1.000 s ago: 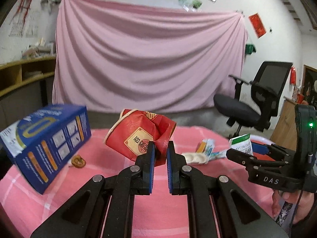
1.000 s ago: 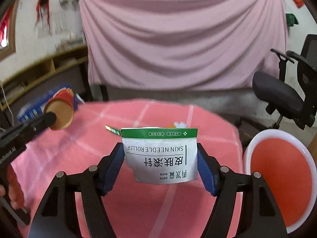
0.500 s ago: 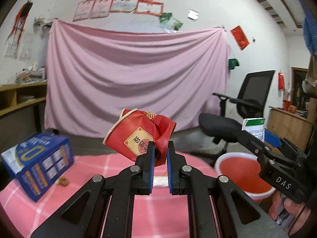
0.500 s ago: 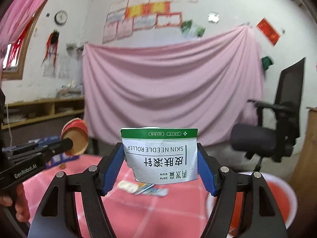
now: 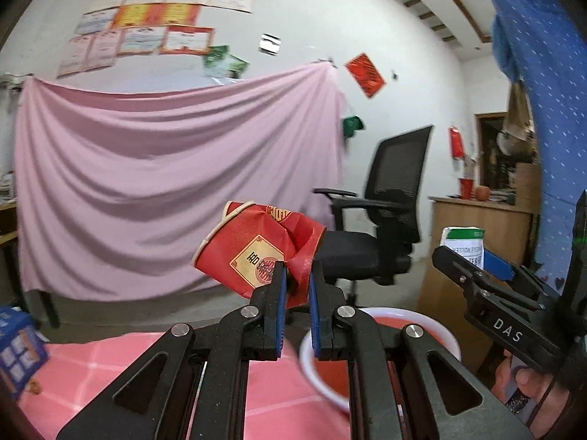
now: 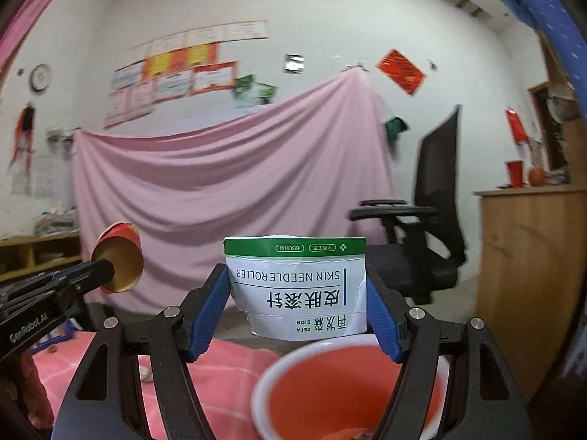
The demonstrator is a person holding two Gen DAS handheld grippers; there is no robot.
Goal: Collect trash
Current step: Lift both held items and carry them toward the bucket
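The left gripper (image 5: 295,286) points nearly level, its blue-padded fingers (image 5: 279,293) almost together and clamped on the creased wall of a crushed red paper cup (image 5: 253,247). The cup is thin glossy card with a gold label, dented on one side, its round mouth tilted up to the left; from the right wrist view its plain brown inside (image 6: 119,269) faces the camera. The right gripper (image 6: 297,308) also points level, its ribbed blue pads (image 6: 207,315) set wide and pressed on the two side edges of a flat white pouch (image 6: 299,289). The pouch is smooth film with a green top band and printed lettering, held upright, its lower edge torn and wrinkled. Both things hang in the air above a round red basin (image 6: 330,385) with a white rim, which sits just beyond the far right edge of the pink checked tablecloth (image 5: 110,374). A hand (image 5: 521,385) grips the right gripper's handle. A blue cardboard box (image 5: 18,352) stands at the tabletop's left edge.
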